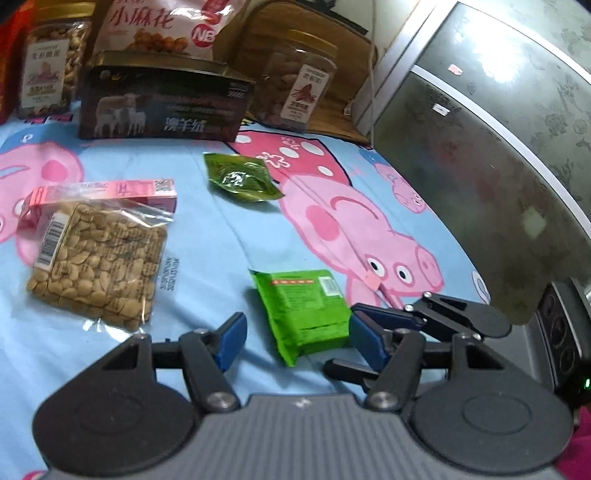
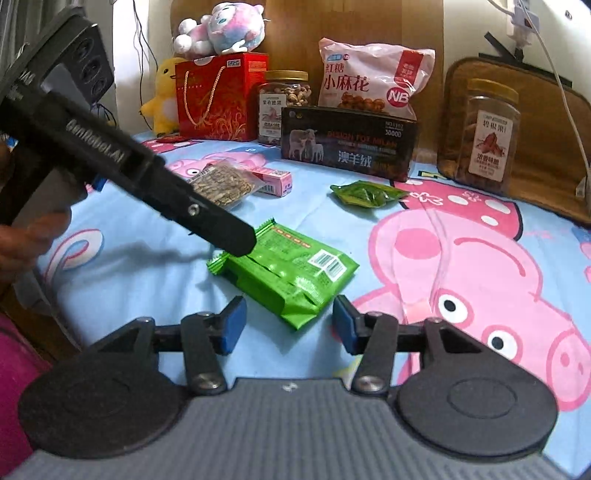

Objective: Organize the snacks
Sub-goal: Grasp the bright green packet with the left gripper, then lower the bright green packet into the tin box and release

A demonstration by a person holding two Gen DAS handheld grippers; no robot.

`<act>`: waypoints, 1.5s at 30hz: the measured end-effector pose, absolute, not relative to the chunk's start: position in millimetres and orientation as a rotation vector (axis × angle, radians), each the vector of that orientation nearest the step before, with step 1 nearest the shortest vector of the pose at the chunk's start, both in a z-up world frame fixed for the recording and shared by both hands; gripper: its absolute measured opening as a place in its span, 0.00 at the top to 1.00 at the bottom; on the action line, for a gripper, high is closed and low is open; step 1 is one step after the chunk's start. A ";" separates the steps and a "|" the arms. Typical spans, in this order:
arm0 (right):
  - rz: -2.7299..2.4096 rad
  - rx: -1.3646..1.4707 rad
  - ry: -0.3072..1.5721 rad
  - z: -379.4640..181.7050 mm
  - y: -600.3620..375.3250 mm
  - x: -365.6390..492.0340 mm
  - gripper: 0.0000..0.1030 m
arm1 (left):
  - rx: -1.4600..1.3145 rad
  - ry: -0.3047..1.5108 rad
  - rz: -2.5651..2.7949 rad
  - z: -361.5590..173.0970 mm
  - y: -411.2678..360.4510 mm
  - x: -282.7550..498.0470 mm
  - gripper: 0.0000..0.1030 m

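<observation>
A bright green snack pack (image 1: 304,314) lies on the Peppa Pig sheet (image 1: 207,240); it also shows in the right wrist view (image 2: 291,275). My left gripper (image 1: 297,338) is open, its jaws either side of the pack's near end. My right gripper (image 2: 286,325) is open just short of the same pack. The left gripper's arm (image 2: 147,177) reaches over the pack's far corner. A dark green pouch (image 1: 240,177) lies farther back, also seen from the right (image 2: 365,194). A clear bag of nuts (image 1: 99,258) rests against a pink box (image 1: 107,190).
At the back stand a dark wool box (image 2: 347,144), a pink twist-snack bag (image 2: 373,75), two nut jars (image 2: 282,105) (image 2: 487,140), a red gift bag (image 2: 218,98) and plush toys (image 2: 221,29). A grey cabinet (image 1: 498,147) borders the bed on the right.
</observation>
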State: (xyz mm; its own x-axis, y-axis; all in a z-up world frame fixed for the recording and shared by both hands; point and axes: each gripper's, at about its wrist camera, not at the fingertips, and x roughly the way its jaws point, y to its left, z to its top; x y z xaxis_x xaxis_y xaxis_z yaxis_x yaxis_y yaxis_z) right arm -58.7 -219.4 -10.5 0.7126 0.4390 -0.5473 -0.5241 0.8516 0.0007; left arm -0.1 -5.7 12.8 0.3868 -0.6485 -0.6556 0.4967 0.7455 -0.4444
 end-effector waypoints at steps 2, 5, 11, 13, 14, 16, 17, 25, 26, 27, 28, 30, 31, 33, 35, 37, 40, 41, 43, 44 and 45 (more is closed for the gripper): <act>0.532 -0.146 0.555 -12.4 -220.2 -58.8 0.45 | -0.200 0.938 -0.749 9.2 -8.9 5.4 0.42; 0.522 -0.144 0.545 -12.8 -219.6 -60.0 0.50 | -0.205 0.948 -0.781 3.2 -17.4 9.3 0.51; 0.524 -0.032 0.520 6.8 -229.6 -40.6 0.55 | -0.192 0.879 -0.804 24.4 -14.1 13.3 0.51; 0.534 -0.015 0.490 18.9 -229.3 -22.1 0.55 | -0.190 0.829 -0.803 40.2 -9.2 22.0 0.51; 0.537 -0.005 0.475 24.9 -229.0 -12.9 0.55 | -0.191 0.806 -0.792 48.2 -7.4 28.7 0.51; 0.541 0.020 0.433 39.0 -229.3 13.0 0.55 | -0.195 0.754 -0.759 64.5 -5.6 45.1 0.51; 0.543 0.032 0.417 45.1 -228.4 24.6 0.55 | -0.196 0.728 -0.747 71.1 -5.0 54.5 0.51; 0.505 0.037 0.372 64.3 -200.3 132.8 0.59 | -0.353 0.683 -0.605 83.4 1.6 171.3 0.51; 0.494 0.028 0.374 63.1 -195.3 144.0 0.59 | -0.364 0.683 -0.588 81.5 1.6 184.5 0.51; 0.481 0.020 0.381 60.7 -191.7 155.4 0.59 | -0.370 0.676 -0.568 79.3 1.4 195.8 0.51; 0.470 0.017 0.391 57.8 -189.6 164.8 0.59 | -0.370 0.676 -0.551 77.0 0.7 205.1 0.51; 0.444 0.011 0.410 50.4 -185.4 178.9 0.59 | -0.362 0.682 -0.519 72.3 -1.2 219.2 0.51; 0.428 0.005 0.413 47.0 -183.8 183.7 0.59 | -0.355 0.685 -0.505 70.0 -2.4 223.8 0.51; 0.399 0.002 0.416 41.4 -183.2 189.3 0.58 | -0.337 0.689 -0.475 66.8 -5.0 229.5 0.48; 0.392 0.040 0.416 40.7 -189.1 188.1 0.57 | -0.302 0.677 -0.457 66.8 -7.6 230.3 0.47; 0.396 0.089 0.417 42.4 -198.5 181.0 0.57 | -0.260 0.657 -0.438 68.5 -8.6 222.3 0.46; 0.391 0.149 0.403 47.0 -214.5 160.2 0.57 | -0.213 0.642 -0.409 70.3 -9.6 205.8 0.46; 0.390 0.169 0.411 47.0 -219.7 152.5 0.57 | -0.185 0.619 -0.387 72.5 -10.7 196.3 0.46; 0.381 0.211 0.424 44.1 -229.5 133.9 0.57 | -0.139 0.608 -0.361 75.5 -14.4 176.5 0.43; 0.379 0.227 0.433 41.9 -233.0 124.0 0.57 | -0.130 0.609 -0.358 76.5 -16.1 167.3 0.43; 0.377 0.241 0.442 39.1 -236.2 113.0 0.57 | -0.120 0.611 -0.350 76.8 -18.0 158.1 0.43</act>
